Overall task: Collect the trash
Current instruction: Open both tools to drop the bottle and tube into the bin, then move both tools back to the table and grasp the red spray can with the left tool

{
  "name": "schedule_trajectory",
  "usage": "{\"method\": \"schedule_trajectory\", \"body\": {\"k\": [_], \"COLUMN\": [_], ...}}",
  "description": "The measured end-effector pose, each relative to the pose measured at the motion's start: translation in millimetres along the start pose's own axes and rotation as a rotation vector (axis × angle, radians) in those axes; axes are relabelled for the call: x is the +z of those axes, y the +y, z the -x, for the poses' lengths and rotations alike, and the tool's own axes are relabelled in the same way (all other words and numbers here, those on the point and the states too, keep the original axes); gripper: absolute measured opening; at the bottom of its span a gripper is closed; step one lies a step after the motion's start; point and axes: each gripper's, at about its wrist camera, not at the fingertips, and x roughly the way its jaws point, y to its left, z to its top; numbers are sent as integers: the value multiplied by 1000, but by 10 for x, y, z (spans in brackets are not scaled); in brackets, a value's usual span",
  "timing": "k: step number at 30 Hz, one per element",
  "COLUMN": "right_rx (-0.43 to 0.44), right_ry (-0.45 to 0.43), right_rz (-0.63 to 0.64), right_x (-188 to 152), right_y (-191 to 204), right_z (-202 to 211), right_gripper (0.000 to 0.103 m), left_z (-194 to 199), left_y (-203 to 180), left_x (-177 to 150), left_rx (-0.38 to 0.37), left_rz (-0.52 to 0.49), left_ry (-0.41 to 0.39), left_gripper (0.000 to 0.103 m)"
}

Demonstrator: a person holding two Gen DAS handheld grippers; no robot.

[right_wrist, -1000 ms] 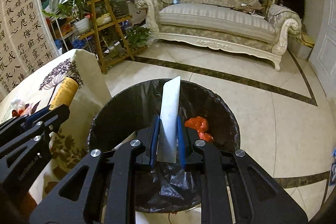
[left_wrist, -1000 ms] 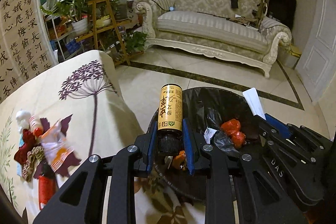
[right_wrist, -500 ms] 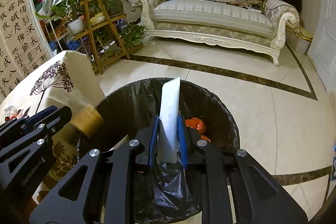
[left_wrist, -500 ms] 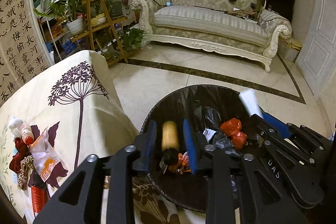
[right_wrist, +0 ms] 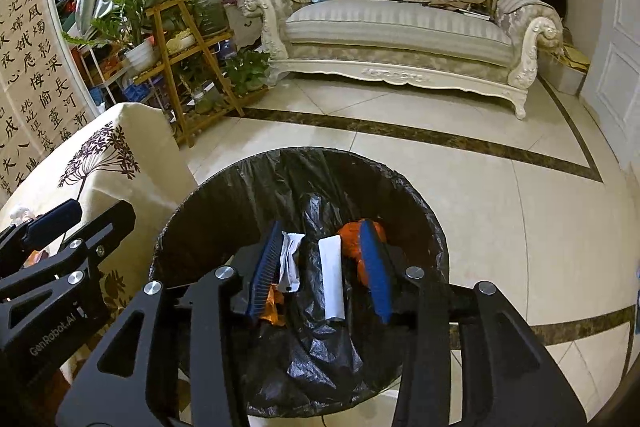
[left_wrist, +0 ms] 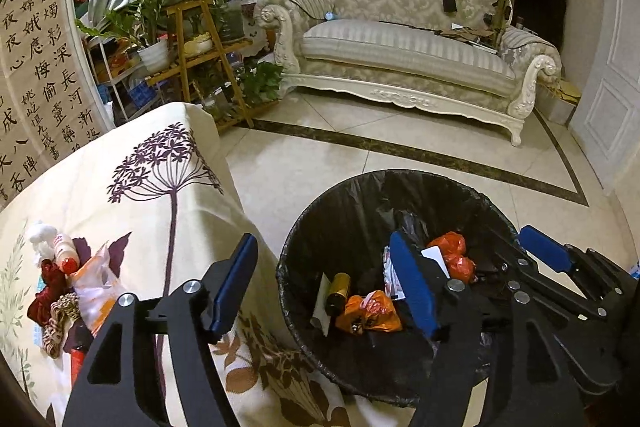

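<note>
Both claws hang over the black-lined trash bin [left_wrist: 304, 227] and have just been opening. The left claw [left_wrist: 324, 283] gapes wide, the gold bottle [left_wrist: 338, 289] lying below it. The right claw [right_wrist: 322, 267] is spread, the white wrapper [right_wrist: 332, 279] loose between its pads.

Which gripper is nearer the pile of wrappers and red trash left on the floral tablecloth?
Left. The left gripper is open, straddling the table edge and bin rim beside the pile of wrappers and red trash; the right gripper is open over the black-lined bin, farther away.

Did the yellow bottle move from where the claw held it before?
Yes. The yellow bottle dropped out of the left claw, whose jaws have just been opening, and now lies inside the black bin.
</note>
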Motion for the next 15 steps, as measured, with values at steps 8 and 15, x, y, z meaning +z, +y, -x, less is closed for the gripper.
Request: {"method": "schedule_trajectory", "body": {"k": [8,15], "right_rx": [18,41], "right_ry": [-4,-3], "right_rz": [6,30], "right_x": [-59,-141], "right_y": [89,265], "right_z": [152,280], "right_gripper": [47,47], "left_z": [143,357], "left_y": [105,331], "left_x": [-61,-188], "left_rx": [7,23], "left_rz": [20,55], "left_ry": [0,-10], "left_gripper": [70,70]}}
